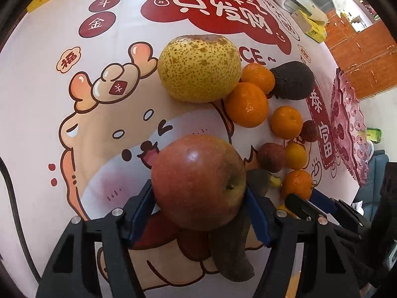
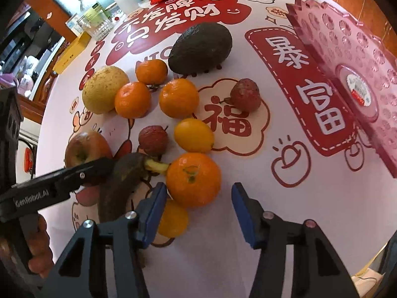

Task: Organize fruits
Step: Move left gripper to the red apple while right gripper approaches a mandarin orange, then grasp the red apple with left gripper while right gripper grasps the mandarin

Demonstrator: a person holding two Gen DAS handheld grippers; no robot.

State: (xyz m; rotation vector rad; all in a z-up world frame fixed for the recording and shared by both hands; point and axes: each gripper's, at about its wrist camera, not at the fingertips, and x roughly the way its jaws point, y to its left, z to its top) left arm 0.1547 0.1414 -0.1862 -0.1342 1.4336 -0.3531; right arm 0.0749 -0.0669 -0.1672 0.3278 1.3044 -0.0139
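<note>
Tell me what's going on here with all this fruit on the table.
A person is sorting fruit with two handheld grippers. The left gripper is shut on a red apple, beside a dark banana. The right gripper is open, its fingers either side of an orange. The pear, avocado and other fruit lie loose; the pink tray holds none.

You are working in bright, even indoor light, and both wrist views are sharp through the middle. Look at the large red-and-yellow apple point(image 1: 198, 182): a small white glare spot sits on its upper skin, so the light falls from above. Beneath it, soft short shadows lie on the glossy white printed worktop point(image 1: 37, 99). The round orange tangerine point(image 2: 193, 180) nearest your right claw carries a pale sheen on top. Fisheye distortion bends the worktop edges strongly, and black vignetting closes every corner. Far background objects look soft and slightly washed out.
</note>
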